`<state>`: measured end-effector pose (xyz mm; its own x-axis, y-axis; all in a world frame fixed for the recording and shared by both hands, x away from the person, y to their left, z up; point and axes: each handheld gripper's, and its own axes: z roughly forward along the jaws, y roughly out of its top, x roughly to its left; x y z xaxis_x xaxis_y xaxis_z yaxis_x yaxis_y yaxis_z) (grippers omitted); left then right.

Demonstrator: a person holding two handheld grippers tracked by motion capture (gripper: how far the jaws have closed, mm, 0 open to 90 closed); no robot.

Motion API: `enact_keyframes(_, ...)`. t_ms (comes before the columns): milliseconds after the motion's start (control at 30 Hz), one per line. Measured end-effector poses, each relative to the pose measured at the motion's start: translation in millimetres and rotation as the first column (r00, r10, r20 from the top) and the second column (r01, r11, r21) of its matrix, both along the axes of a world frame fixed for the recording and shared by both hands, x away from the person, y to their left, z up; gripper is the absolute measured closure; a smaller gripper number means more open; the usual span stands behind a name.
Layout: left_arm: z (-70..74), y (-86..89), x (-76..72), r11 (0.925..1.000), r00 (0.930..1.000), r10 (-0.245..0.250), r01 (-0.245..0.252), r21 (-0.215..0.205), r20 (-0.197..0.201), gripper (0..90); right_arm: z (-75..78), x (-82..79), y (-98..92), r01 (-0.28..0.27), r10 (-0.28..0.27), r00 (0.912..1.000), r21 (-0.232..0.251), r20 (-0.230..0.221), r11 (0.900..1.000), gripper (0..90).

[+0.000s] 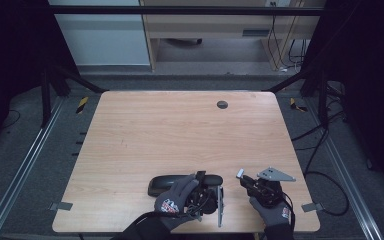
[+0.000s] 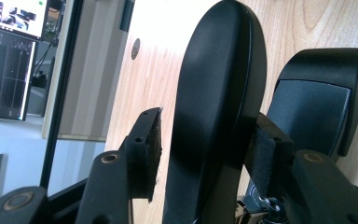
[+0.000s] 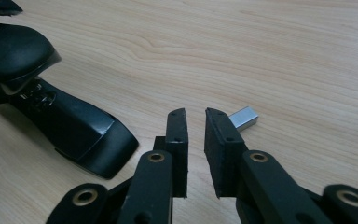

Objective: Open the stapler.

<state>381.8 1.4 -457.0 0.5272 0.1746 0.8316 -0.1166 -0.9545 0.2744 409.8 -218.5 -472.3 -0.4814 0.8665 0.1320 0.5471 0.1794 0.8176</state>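
Left tongs (image 2: pixel 203 154) straddle a black stapler (image 2: pixel 219 93) (pads not pressing); right tongs (image 3: pixel 195 140), nearly pressed together, must pinch the staple block (image 3: pixel 243 117).

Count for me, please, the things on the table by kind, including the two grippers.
Black stapler: 1
Small silver metal block: 1
Handheld grippers, the left gripper and the right gripper: 2
Total: 4
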Motion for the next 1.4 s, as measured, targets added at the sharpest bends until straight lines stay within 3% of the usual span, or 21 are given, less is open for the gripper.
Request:
enact_keyframes(700,-6.2,-4.1,-3.4,0.9997,0.9987,0.006,-0.007,0.022,0.050,57.6,-6.4,-0.1,23.9,-0.071,0.073,0.9967,0.042,-0.037,0.997,88.6)
enact_keyframes(1067,-6.4,-5.0,-4.2,0.9983,0.9965,-0.006,0.001,0.058,0.083,58.3,-12.1,1.4,36.1,-0.110,0.112,0.9926,0.049,-0.045,0.993,90.0)
enact_keyframes(1233,-9.6,-4.4,-5.0,0.9996,0.9958,0.002,-0.005,0.029,0.092,58.5,-15.7,1.1,45.0,-0.127,0.129,0.9897,0.046,-0.061,0.991,90.0)
enact_keyframes(1400,-10.5,-4.3,-5.5,0.9995,0.9957,0.009,-0.011,0.029,0.092,58.7,-17.8,0.9,49.5,-0.135,0.138,0.9879,0.048,-0.070,0.990,90.0)
